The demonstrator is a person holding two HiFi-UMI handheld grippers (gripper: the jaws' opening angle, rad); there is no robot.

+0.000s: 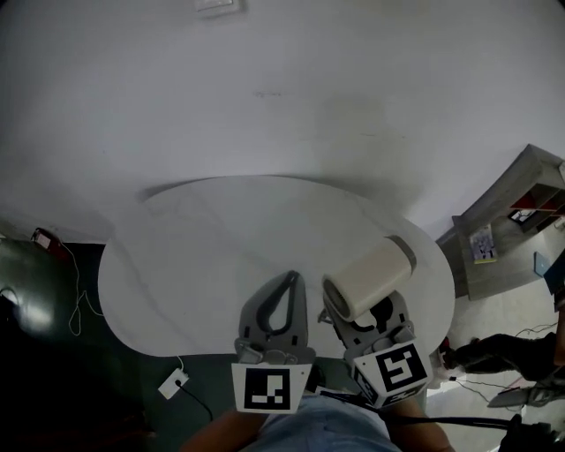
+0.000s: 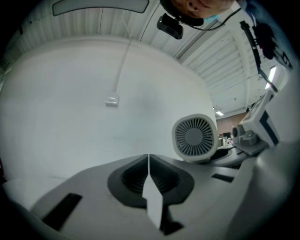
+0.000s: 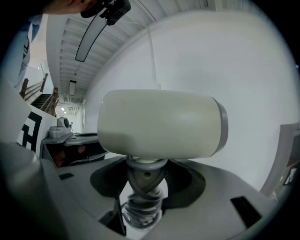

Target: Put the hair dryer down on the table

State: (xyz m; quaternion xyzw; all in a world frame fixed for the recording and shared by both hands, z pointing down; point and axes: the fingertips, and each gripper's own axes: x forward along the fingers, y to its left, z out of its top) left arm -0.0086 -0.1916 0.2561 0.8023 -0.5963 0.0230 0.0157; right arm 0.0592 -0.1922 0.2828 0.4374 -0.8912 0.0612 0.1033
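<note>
Low in the middle, grey plastic left gripper (image 2: 149, 160), jaws pressed together along one thin seam, nothing between. Up and to the right of the tips, cream rounded-square hair dryer (image 2: 194, 137), round slatted rear grille facing the camera, sitting over the grey right gripper (image 2: 216, 154). Behind, broad plain white wall (image 2: 70, 117) with a small white box (image 2: 111, 100) and a thin white cable (image 2: 123, 65) rising from it. Above, long ceiling lamp (image 2: 98, 5), ribbed white ceiling panels (image 2: 225, 61), black head-mounted camera (image 2: 170, 26).

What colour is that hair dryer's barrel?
The hair dryer is cream with a grey band at one end; the right gripper view shows it best.
</note>
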